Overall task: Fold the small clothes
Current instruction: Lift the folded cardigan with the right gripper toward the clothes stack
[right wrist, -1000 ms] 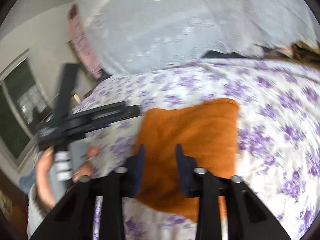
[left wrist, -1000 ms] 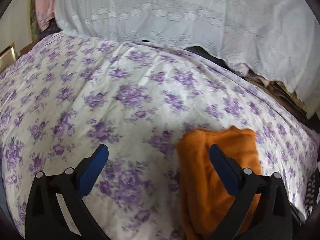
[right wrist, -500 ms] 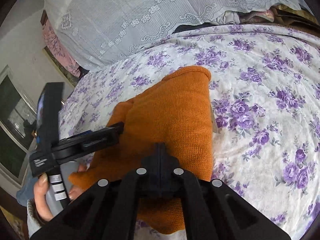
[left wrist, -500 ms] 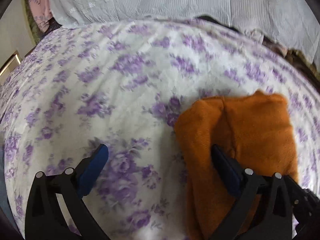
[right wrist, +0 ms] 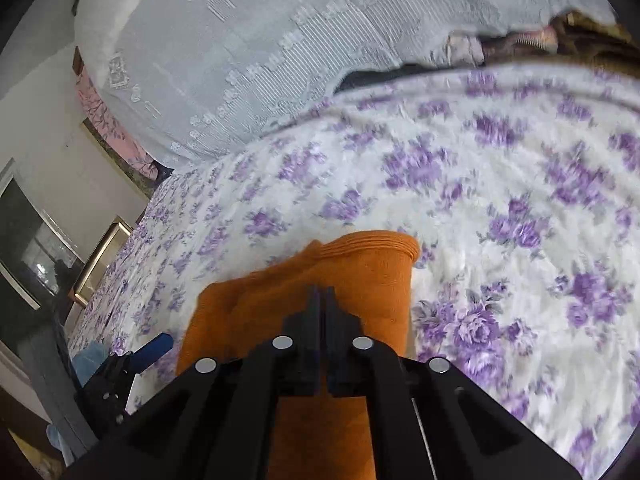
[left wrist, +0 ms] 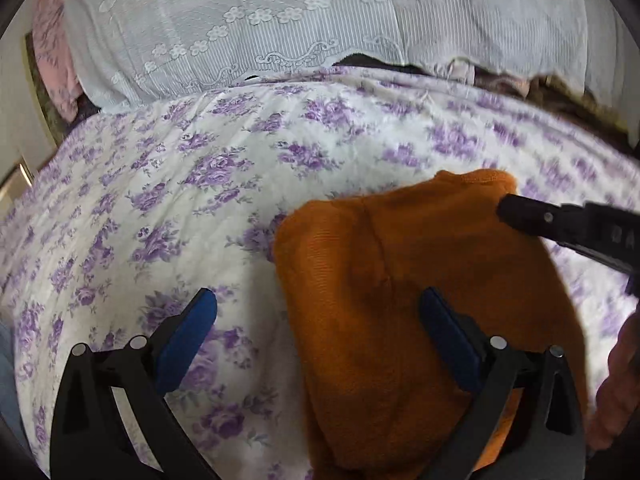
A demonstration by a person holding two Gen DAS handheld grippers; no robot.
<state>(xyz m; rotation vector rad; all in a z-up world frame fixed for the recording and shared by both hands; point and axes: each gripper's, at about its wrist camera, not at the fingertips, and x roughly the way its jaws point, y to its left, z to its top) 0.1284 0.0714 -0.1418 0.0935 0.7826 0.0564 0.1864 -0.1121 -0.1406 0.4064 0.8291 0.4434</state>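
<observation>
Item: folded orange knit garment (left wrist: 420, 300), lower centre-right of the left wrist view, lying on the bed's white sheet with purple flowers (left wrist: 200, 184). Left hand-held gripper (left wrist: 316, 328): spread, one blue pad over the garment, the other over the sheet, pinching nothing. Right hand-held gripper (right wrist: 320, 300): pressed together over the knit; whether it traps fabric we cannot tell. Risks we judge: thick layers slipping loose and unfolding; sheet being pinched and dragged along.
</observation>
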